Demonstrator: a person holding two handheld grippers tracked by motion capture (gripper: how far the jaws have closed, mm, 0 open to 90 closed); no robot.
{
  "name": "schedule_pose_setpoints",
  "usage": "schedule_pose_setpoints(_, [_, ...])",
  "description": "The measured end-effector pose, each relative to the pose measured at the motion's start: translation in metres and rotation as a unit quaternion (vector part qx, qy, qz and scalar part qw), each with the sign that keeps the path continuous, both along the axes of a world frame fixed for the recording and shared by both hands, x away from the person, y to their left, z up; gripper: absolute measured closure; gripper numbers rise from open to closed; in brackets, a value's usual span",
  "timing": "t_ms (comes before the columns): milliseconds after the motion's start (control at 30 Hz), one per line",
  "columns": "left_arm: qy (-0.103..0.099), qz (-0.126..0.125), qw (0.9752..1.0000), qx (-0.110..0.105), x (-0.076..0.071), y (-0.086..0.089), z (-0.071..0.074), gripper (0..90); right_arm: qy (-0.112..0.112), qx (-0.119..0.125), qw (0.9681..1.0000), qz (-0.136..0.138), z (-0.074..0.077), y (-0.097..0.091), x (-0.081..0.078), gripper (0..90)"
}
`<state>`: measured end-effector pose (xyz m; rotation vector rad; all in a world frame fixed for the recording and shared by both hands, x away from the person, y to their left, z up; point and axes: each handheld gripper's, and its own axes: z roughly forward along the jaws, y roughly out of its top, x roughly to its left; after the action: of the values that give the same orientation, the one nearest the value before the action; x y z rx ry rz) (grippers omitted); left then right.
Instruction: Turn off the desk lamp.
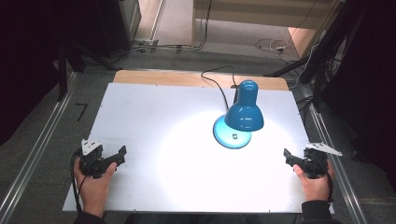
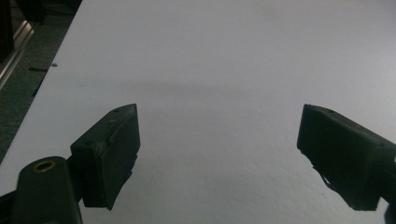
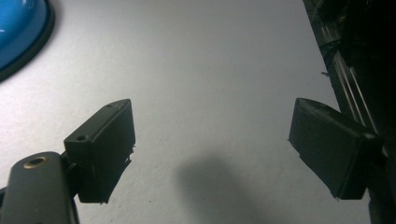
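A blue desk lamp [image 1: 243, 112] stands right of the middle of the white table [image 1: 154, 112], lit, its shade tipped down over its round blue base [image 1: 229, 135]. A black cord [image 1: 215, 84] runs from it to the far edge. My left gripper [image 1: 117, 156] rests near the front left corner, held in a hand, open with nothing between its jaws [image 2: 217, 140]. My right gripper [image 1: 290, 157] rests near the front right edge, also open and empty [image 3: 212, 140]. The lamp base's edge [image 3: 21, 32] shows at the top left of the right gripper view.
A pool of lamp light [image 1: 196, 158] falls on the table's middle. A wooden strip [image 1: 177, 78] runs along the far edge. Metal rails [image 1: 32, 154] flank the table on both sides, with cables [image 1: 273, 45] on the floor beyond.
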<state>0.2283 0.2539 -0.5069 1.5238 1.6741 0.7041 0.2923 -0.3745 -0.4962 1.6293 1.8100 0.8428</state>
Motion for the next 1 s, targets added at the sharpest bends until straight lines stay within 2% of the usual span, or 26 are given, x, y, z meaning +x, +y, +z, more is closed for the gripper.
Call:
schedule_pose_setpoints(133, [0.001,-0.001,1.0,-0.002,0.001,0.0,0.0,13.9,-0.007,0.001,0.9999,0.01,0.002,0.003,-0.003,13.1])
schedule_pose_setpoints(300, [0.001,-0.003,1.0,-0.001,0.002,-0.001,-0.001,13.9,-0.001,-0.002,0.9997,0.026,0.002,0.01,-0.003,13.5])
schedule_pose_setpoints(400, [0.003,-0.003,1.0,-0.002,0.002,-0.001,-0.001,13.9,-0.01,-0.007,0.9992,0.037,0.004,0.017,-0.004,13.4])
schedule_pose_setpoints(867, [0.002,-0.002,1.0,0.0,0.002,-0.001,-0.001,13.9,-0.005,-0.001,0.9988,0.049,0.005,0.028,-0.005,13.4])
schedule_pose_setpoints(1000, [0.0,-0.002,1.0,-0.001,0.002,-0.001,0.0,13.9,0.0,0.011,0.9985,0.054,0.004,0.032,-0.004,13.4])
